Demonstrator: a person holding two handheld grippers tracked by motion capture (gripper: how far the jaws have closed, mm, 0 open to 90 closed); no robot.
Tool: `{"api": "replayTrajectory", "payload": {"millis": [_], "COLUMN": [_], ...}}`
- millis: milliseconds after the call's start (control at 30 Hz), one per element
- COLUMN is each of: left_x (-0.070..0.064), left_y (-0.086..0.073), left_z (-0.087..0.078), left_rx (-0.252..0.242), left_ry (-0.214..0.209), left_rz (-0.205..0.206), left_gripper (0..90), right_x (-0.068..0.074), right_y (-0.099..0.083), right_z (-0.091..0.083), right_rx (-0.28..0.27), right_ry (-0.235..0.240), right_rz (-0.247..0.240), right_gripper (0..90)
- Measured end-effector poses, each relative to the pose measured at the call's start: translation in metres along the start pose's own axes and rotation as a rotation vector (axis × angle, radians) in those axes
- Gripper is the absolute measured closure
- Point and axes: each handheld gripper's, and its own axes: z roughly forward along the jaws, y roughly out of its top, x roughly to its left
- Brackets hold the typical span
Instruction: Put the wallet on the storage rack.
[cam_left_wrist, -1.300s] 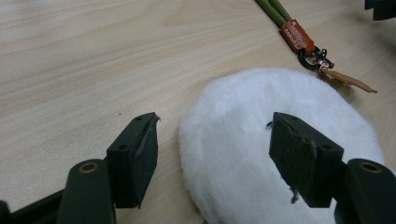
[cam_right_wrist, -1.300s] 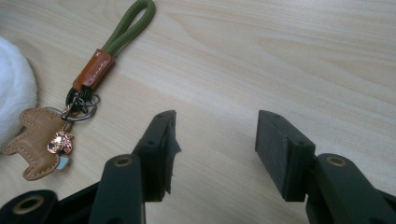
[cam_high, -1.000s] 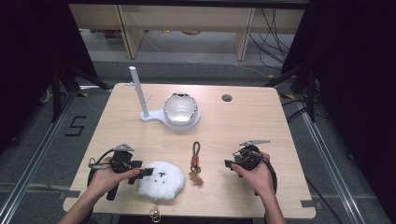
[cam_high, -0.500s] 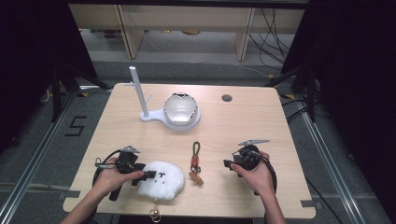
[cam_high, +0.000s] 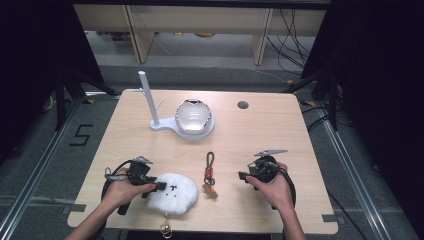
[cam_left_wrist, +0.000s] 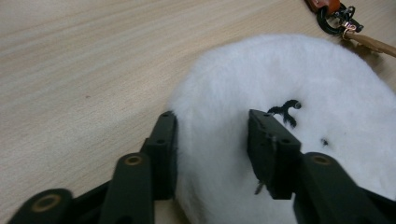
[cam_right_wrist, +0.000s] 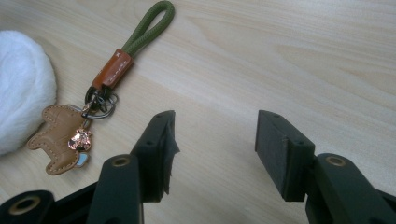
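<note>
Two jaws of left hand-held gripper (cam_left_wrist: 212, 140) straddle plush (cam_left_wrist: 299, 130).

Light wooden table (cam_high: 300, 130), white plush (cam_high: 172, 192), keychain (cam_high: 209, 174), white stand (cam_high: 182, 116)

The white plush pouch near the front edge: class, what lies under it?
The white plush pouch rests on the wooden table, a metal ring poking out at its near edge. Anything beneath its body is covered. The left hand-held gripper straddles its edge.

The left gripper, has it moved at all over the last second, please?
Yes. The left gripper has moved right, toward the keychain, and its open jaws now straddle the edge of the white plush.
</note>
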Motion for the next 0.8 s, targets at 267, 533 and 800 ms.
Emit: {"api": "replayTrajectory", "payload": {"millis": [267, 533, 800], "left_x": [-0.004, -0.015, -0.031], "left_y": [-0.006, -0.007, 0.005], "left_z": [-0.003, -0.015, -0.038], "left_rx": [-0.061, -0.183, -0.334], "left_ry": [-0.011, -0.042, -0.069], "left_rz": [0.044, 0.085, 0.143], "left_gripper": [77.5, 79.3, 80.0], "right_x": [0.001, 0.009, 0.02], "right_y": [0.0, 0.002, 0.005], "right_z": [0.001, 0.004, 0.005], "right_rx": [0.005, 0.009, 0.009], "right_ry": [0.001, 0.028, 0.089], "right_rz": [-0.005, -0.02, 0.009], "right_gripper": [49.0, 50.9, 52.1]}}
